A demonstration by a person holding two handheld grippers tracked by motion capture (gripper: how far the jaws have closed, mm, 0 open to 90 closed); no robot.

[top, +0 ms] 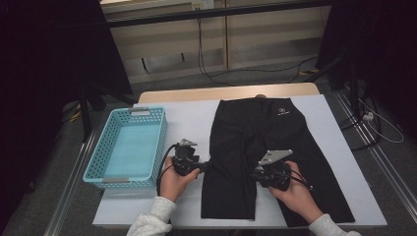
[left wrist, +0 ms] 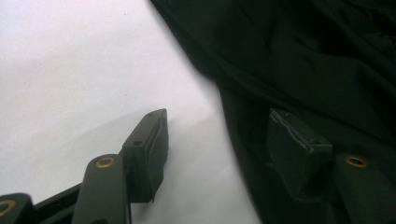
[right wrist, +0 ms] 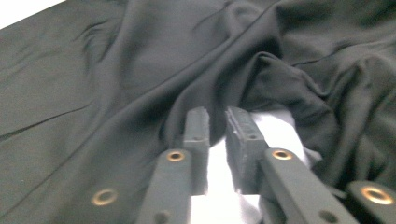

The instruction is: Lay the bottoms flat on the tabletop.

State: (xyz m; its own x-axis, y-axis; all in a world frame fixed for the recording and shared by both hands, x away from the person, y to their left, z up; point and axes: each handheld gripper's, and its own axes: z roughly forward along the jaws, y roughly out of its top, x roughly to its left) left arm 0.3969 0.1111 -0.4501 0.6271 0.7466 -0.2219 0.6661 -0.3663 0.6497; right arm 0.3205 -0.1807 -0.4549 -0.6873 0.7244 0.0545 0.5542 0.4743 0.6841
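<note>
A pair of black shorts point(top: 260, 142) lies flat on the white table cover point(top: 187, 123), waistband at the far side and both legs pointing toward the person. My left gripper point(top: 204, 167) sits at the outer edge of the left leg. Its jaws stand open point(left wrist: 217, 126), one over the white cover and the other over the black fabric point(left wrist: 303, 70), with the hem edge between them. My right gripper point(top: 255, 172) rests where the two legs part. Its jaws point(right wrist: 217, 116) stand a narrow gap apart, with bunched fabric point(right wrist: 280, 79) just beyond the tips and white cover showing between them.
A light blue plastic basket point(top: 93, 169) stands on the left part of the table, with nothing inside. The table's wooden far edge point(top: 196, 93) shows beyond the cover. Cables lie on the floor behind and to the right of the table.
</note>
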